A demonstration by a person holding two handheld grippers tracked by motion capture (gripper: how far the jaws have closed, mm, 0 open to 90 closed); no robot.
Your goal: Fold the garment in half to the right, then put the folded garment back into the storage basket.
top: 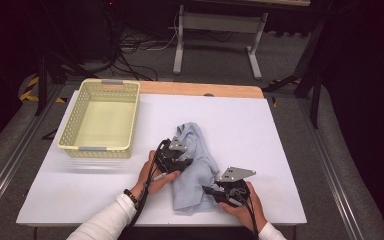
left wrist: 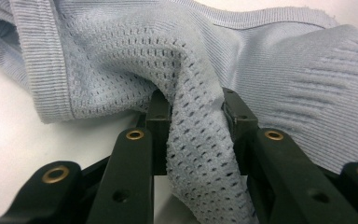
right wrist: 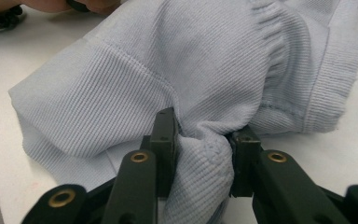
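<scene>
Pale blue knit garment (top: 195,167), crumpled, pinched by left gripper (left wrist: 196,116) and right gripper (right wrist: 204,140).

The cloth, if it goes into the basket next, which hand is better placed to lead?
Left, probably. The left gripper grips the cloth on the side nearer the basket; the right gripper grips its far side.

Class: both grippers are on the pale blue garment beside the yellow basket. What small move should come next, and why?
Probably lift both hands slightly together. The left gripper and the right gripper each pinch a fold of the garment, which lies crumpled on the table; raising it would free it to carry to the basket.
</scene>
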